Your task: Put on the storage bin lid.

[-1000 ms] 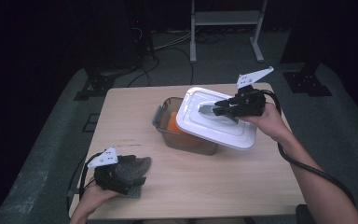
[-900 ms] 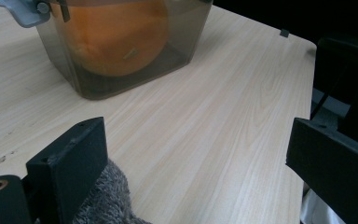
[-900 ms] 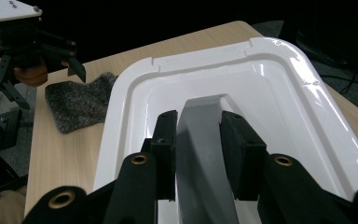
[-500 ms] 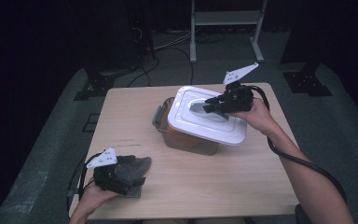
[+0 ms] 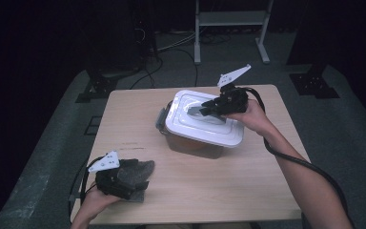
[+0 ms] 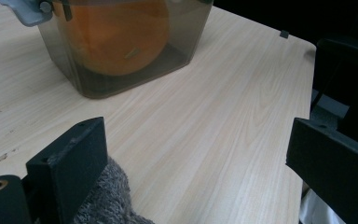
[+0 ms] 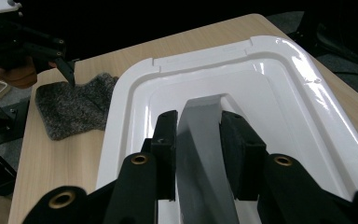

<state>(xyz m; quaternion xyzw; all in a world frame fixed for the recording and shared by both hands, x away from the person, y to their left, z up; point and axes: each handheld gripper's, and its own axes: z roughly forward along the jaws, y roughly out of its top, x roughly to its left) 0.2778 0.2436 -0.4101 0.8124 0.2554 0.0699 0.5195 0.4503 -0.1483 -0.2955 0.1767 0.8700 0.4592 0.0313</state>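
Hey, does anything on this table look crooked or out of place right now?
Yes: the white lid sits askew over the container, overhanging its right side, not seated. The right gripper clamps its grey handle.

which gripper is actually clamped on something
The right gripper, shut on the grey handle of the white lid; the left gripper stands open.

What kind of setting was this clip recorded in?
Probably a recording studio or lab, not a home: black curtains all round, a lone wooden table on grey floor matting, loose cables and a metal stand behind it.
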